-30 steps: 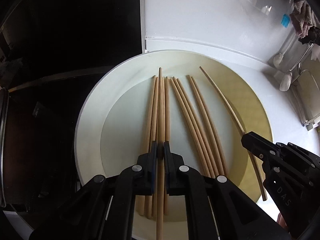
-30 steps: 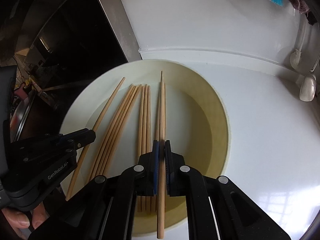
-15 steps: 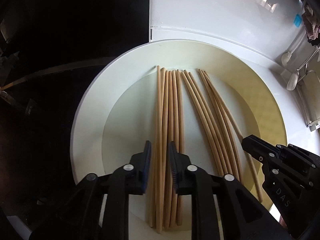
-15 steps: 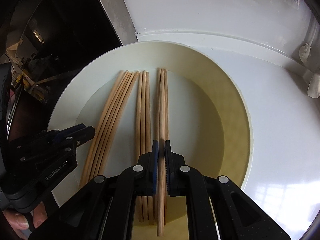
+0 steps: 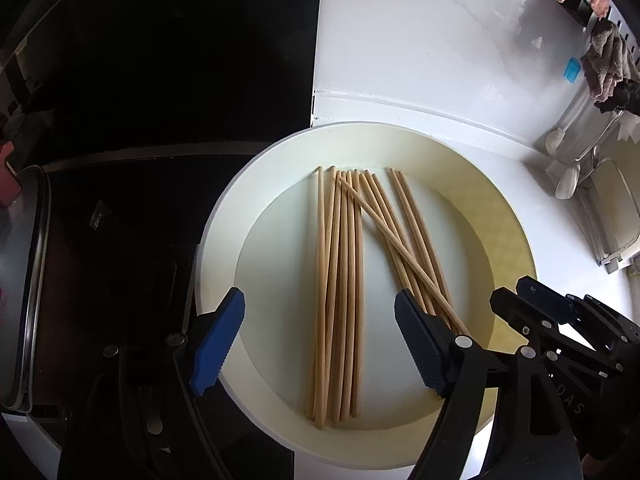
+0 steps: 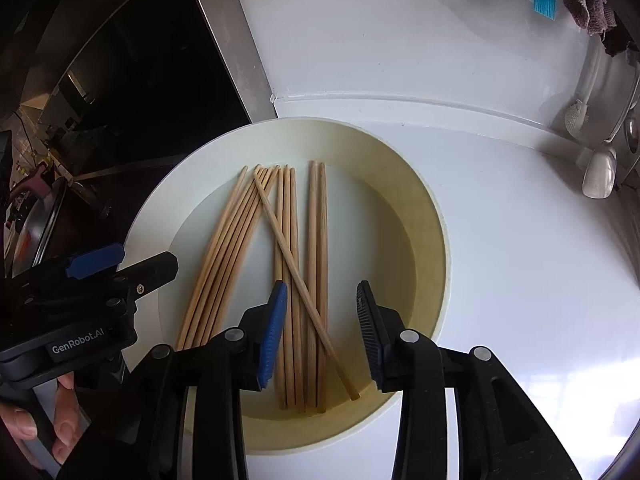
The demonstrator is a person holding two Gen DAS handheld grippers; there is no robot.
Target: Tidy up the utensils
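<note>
Left wrist view: my left gripper (image 5: 320, 320) is spread wide over the white plate (image 5: 224, 240), holding nothing; wooden chopsticks (image 5: 336, 280) lie in it, one crossing diagonally. Right wrist view: my right gripper (image 6: 322, 308) is spread too, empty, straddling the crossed chopstick (image 6: 298, 276) over the plate (image 6: 152, 216).

Both wrist cameras look steeply down, seemingly from close, sharing the plate (image 5: 224, 240) of chopsticks (image 6: 316, 264)
</note>
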